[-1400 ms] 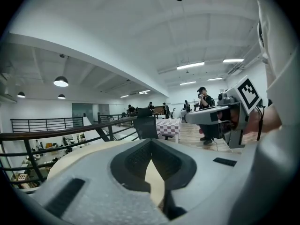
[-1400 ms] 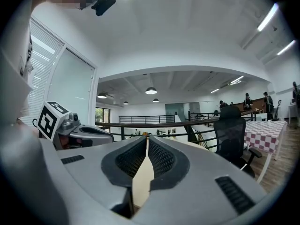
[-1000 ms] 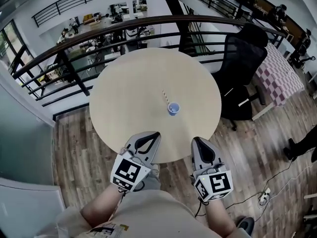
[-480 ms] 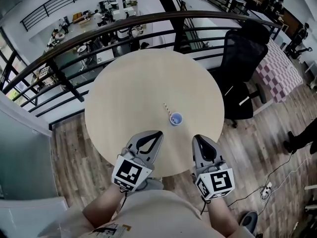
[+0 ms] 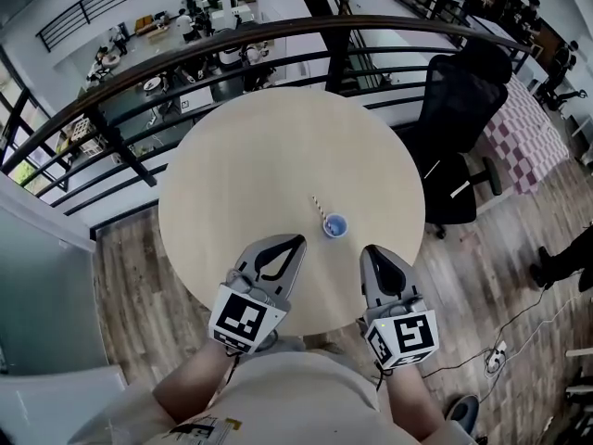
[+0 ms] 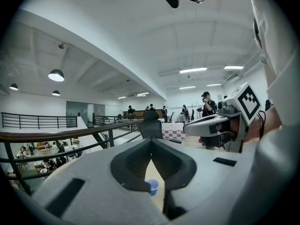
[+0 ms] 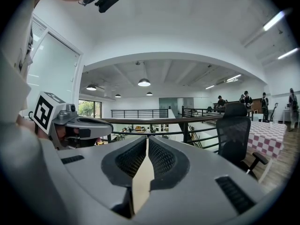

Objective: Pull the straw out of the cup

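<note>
A small blue cup stands on the round wooden table, right of centre and toward the near side. A striped straw leans out of it up and to the left. My left gripper is shut and empty over the table's near edge, just left of and nearer than the cup. My right gripper is shut and empty, to the right of and nearer than the cup. In the left gripper view the cup shows low between the jaws. The straw is hidden there.
A black office chair stands close to the table's right side. A dark railing curves behind the table, with a lower floor beyond. A checkered cloth lies far right. A person's leg and cables are on the floor.
The table and cup now sit lower in the head view, closer to both gripper tips. Both grippers stay shut and side by side.
</note>
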A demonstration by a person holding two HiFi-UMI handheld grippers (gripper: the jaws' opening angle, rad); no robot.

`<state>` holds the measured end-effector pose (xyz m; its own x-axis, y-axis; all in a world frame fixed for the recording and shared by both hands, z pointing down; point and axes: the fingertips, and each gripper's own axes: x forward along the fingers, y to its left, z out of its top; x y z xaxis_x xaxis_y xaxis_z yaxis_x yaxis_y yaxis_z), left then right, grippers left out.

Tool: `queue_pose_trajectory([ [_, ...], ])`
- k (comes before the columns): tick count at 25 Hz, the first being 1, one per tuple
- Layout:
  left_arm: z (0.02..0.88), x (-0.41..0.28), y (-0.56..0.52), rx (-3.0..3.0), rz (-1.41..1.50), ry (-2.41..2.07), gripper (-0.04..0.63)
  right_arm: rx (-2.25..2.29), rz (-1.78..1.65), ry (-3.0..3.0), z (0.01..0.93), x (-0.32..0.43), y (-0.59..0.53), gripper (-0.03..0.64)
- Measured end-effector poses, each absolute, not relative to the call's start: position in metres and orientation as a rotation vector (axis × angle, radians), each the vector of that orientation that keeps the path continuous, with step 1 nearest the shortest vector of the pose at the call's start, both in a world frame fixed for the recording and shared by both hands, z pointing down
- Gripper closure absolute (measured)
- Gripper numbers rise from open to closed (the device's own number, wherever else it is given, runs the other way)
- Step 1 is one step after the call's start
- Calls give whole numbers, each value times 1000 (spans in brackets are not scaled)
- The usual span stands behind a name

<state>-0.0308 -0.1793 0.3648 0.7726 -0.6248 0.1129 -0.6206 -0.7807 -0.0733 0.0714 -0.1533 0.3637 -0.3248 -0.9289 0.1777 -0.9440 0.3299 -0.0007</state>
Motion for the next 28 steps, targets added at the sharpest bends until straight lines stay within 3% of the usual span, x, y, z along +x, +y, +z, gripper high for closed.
queue_pose_trajectory([
  [28,387,3,-200,-2932,-351,1184,580,1603,264,-2516,387,94,-175,588],
])
